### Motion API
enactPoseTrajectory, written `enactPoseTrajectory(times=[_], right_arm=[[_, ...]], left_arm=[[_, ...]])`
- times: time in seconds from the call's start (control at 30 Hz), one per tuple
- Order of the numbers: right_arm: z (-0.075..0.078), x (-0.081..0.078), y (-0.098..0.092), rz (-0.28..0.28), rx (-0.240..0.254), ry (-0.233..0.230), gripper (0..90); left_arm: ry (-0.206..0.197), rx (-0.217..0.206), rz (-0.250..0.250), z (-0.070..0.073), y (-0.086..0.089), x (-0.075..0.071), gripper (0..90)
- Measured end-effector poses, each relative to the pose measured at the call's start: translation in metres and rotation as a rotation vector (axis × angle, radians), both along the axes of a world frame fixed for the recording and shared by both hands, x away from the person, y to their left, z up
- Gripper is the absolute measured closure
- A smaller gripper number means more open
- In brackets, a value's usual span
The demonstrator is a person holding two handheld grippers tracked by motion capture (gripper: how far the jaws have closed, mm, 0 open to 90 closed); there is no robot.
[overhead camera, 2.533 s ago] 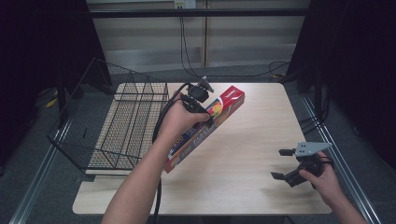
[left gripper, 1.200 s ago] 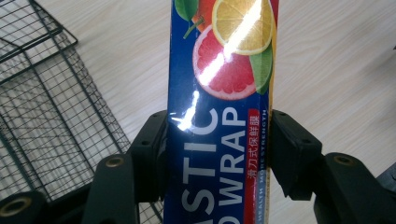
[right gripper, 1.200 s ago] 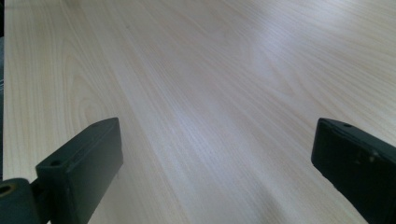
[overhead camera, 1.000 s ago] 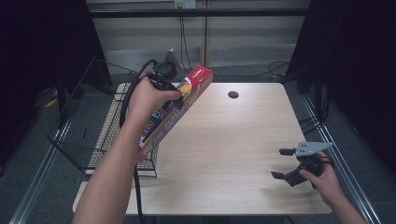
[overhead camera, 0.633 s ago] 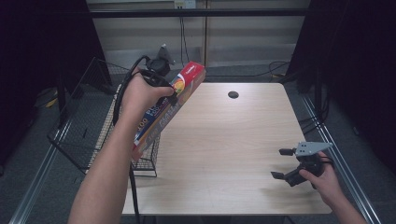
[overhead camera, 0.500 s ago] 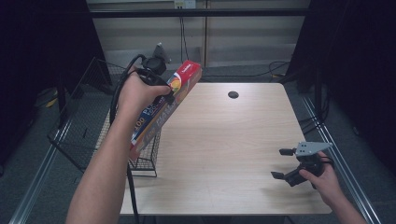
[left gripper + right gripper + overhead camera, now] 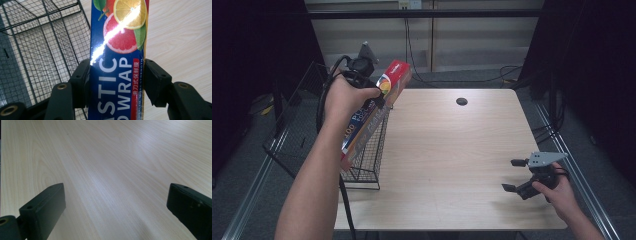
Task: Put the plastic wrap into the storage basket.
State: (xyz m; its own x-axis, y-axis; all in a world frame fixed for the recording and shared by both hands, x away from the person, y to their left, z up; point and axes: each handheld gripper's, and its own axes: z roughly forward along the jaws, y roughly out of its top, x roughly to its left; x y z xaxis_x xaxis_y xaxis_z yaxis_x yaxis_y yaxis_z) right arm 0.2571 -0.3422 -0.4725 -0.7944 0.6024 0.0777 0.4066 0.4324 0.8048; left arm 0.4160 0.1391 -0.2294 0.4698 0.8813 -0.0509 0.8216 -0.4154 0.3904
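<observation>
Left gripper (image 7: pixel 377 97) clamps the plastic wrap box (image 7: pixel 372 112) across its narrow width, jaws pressed on both long edges, box slanted with its red end up and lower end dipping toward the wire basket (image 7: pixel 362 150) at the table's (image 7: pixel 452 150) left edge, probably angled that way so the long box can slide in end-first. In the left gripper view the box (image 7: pixel 117 62) sits squarely between the pads, basket mesh (image 7: pixel 37 50) just beyond. Right gripper (image 7: pixel 519 175) rests wide and empty, low over the table's near right corner, well apart from the box.
</observation>
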Motion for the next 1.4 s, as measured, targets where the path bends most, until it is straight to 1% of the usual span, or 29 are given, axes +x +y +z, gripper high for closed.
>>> enactPoseTrajectory(times=[0.07, 0.13, 0.2, 0.23, 0.27, 0.33, 0.37, 0.4, 0.43, 0.47, 0.5, 0.53, 0.6, 0.63, 0.67, 0.7, 0.8, 0.83, 0.93, 1.13, 1.23, 1.3, 1.37, 1.4], right_arm=[[0.0, 0.0, 0.0, 0.002, -0.001, 0.0, 1.7], [0.0, 0.0, 0.0, -0.002, -0.001, -0.001, 1.7], [0.0, 0.0, -0.001, -0.003, 0.0, -0.005, 1.7], [0.0, 0.0, -0.001, -0.005, -0.001, -0.004, 1.7], [0.0, 0.0, -0.001, -0.005, -0.004, -0.003, 1.7], [0.0, 0.0, -0.001, -0.003, -0.004, 0.0, 1.8], [-0.001, 0.001, -0.001, 0.0, -0.005, -0.003, 1.7], [-0.001, 0.001, 0.0, 0.002, -0.005, -0.001, 1.7], [-0.001, 0.001, 0.0, 0.004, -0.004, 0.0, 1.7], [0.0, 0.001, 0.0, 0.003, -0.004, -0.001, 1.7], [0.0, 0.001, 0.0, 0.003, -0.004, -0.001, 1.7], [0.0, 0.0, 0.0, 0.003, -0.005, -0.001, 1.7], [-0.001, 0.001, 0.0, 0.002, -0.006, -0.002, 1.7], [-0.001, 0.001, 0.0, 0.002, -0.006, -0.002, 1.7], [-0.001, 0.001, 0.0, -0.001, -0.006, -0.004, 1.5], [-0.001, 0.001, 0.0, -0.007, -0.006, -0.007, 1.5], [0.0, 0.001, -0.001, -0.014, -0.002, -0.007, 1.6], [0.0, 0.001, -0.001, -0.013, -0.003, -0.006, 1.5], [0.0, 0.001, -0.001, -0.011, -0.005, -0.004, 1.5], [0.0, 0.001, 0.0, -0.01, -0.005, -0.009, 1.5], [0.0, 0.001, -0.001, -0.01, -0.006, -0.009, 1.5], [0.0, 0.001, -0.001, -0.011, -0.005, -0.01, 1.5], [0.0, 0.0, 0.0, -0.01, -0.004, -0.01, 1.5], [0.0, 0.0, -0.001, -0.009, -0.003, -0.009, 1.5]], left_arm=[[-0.002, 0.001, 0.003, 0.0, 0.002, 0.001, 45.1], [-0.003, 0.008, 0.015, 0.001, 0.006, 0.001, 45.2], [-0.006, 0.007, 0.033, 0.002, 0.009, 0.001, 45.1], [-0.002, 0.013, 0.03, 0.003, 0.011, 0.001, 45.1], [-0.009, 0.013, 0.033, 0.004, 0.013, 0.001, 45.1], [-0.003, 0.008, 0.038, 0.005, 0.015, 0.0, 45.1], [-0.002, 0.004, 0.049, 0.006, 0.016, 0.0, 45.1], [-0.006, 0.009, 0.051, 0.006, 0.017, 0.001, 45.1], [-0.011, 0.012, 0.066, 0.006, 0.018, 0.001, 45.1], [-0.011, 0.012, 0.066, 0.006, 0.018, 0.001, 45.1], [-0.001, 0.021, 0.055, 0.007, 0.021, 0.001, 45.1], [-0.005, 0.021, 0.067, 0.007, 0.023, 0.001, 45.1], [-0.009, 0.018, 0.066, 0.007, 0.025, 0.002, 45.1], [-0.01, 0.014, 0.082, 0.007, 0.026, 0.001, 45.1], [-0.014, 0.018, 0.07, 0.008, 0.028, 0.002, 45.1], [-0.015, 0.003, 0.088, 0.007, 0.028, 0.001, 45.1], [-0.014, 0.015, 0.087, 0.008, 0.033, 0.001, 45.0], [-0.014, 0.007, 0.101, 0.008, 0.034, 0.001, 45.0], [-0.017, 0.014, 0.095, 0.009, 0.038, 0.001, 45.0], [-0.017, 0.007, 0.128, 0.011, 0.045, 0.0, 44.9], [-0.019, 0.012, 0.125, 0.011, 0.048, 0.0, 44.9], [-0.016, 0.005, 0.137, 0.011, 0.049, 0.0, 44.9], [-0.022, 0.011, 0.137, 0.011, 0.051, 0.0, 44.9], [-0.025, -0.004, 0.15, 0.01, 0.053, 0.001, 44.9]])
